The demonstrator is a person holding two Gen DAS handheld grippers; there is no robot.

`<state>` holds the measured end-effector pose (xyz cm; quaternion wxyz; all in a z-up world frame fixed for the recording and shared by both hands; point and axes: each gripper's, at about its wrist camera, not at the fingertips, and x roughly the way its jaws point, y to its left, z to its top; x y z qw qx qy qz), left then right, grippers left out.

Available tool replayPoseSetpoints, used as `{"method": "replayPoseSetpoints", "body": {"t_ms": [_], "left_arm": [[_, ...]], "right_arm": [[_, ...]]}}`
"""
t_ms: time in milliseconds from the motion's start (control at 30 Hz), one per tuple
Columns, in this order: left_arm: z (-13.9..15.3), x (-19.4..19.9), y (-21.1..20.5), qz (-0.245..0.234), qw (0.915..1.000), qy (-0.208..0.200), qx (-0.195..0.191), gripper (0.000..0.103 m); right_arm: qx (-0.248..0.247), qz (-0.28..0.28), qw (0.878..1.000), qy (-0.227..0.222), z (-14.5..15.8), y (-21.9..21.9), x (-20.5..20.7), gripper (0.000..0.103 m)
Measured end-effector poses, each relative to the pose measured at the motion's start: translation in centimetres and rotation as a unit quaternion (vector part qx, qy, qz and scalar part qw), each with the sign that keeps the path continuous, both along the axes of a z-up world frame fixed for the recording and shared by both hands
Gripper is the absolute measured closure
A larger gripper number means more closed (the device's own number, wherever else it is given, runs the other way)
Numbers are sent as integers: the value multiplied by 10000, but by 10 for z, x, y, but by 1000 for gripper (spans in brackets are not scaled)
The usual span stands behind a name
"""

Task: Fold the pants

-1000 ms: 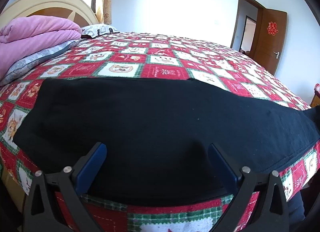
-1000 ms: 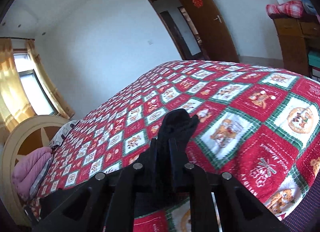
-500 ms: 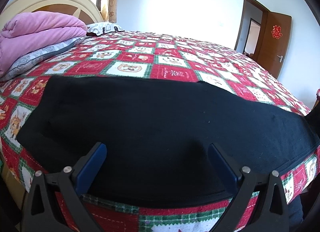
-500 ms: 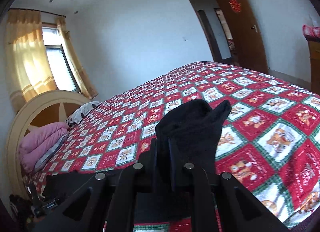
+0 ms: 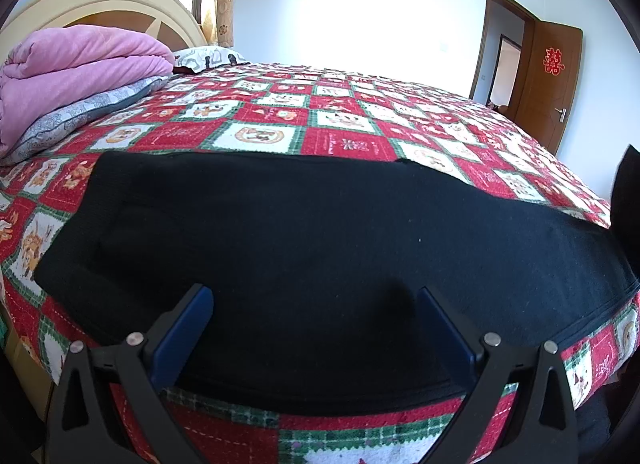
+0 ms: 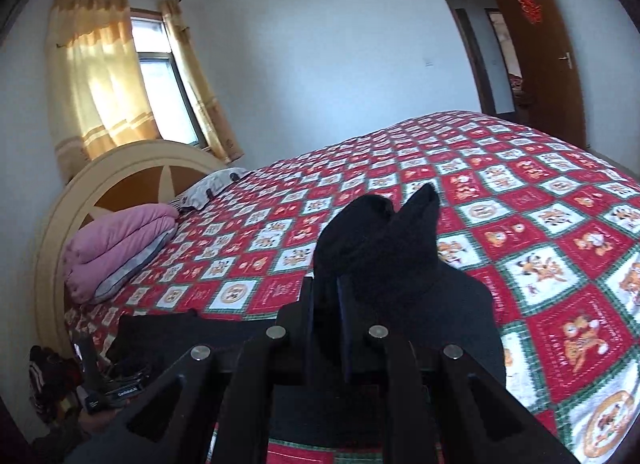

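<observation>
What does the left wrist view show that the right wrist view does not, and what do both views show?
Only the left wrist view shows the left gripper with its blue fingers spread wide over the black pants, which lie flat along the near edge of the bed.

Only the right wrist view shows the right gripper shut on a bunched end of the pants, lifted above the quilt, and the window with yellow curtains.

Both show the red patchwork quilt, the folded pink blanket, the headboard and the brown door.
</observation>
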<state>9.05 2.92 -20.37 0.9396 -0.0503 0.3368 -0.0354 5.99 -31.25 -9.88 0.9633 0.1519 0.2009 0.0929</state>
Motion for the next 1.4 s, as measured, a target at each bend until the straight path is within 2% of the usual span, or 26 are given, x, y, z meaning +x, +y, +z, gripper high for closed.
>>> {"method": "replayPoseSetpoints", "body": {"t_ms": [633,1167,1400], "left_arm": [[0,0,0,-13,10000,-13,36,0],[-1,0,-1,-5,10000,-20,61,0],[-1,-1,-1,-5,10000,-20,60,0]], "right_arm": [[-308,1068,9927,460,-41,111,48,93],[-637,1470,9850,642,-69,158,59,93],[-1170,1637,9774,654,-84,189,56,93]]}}
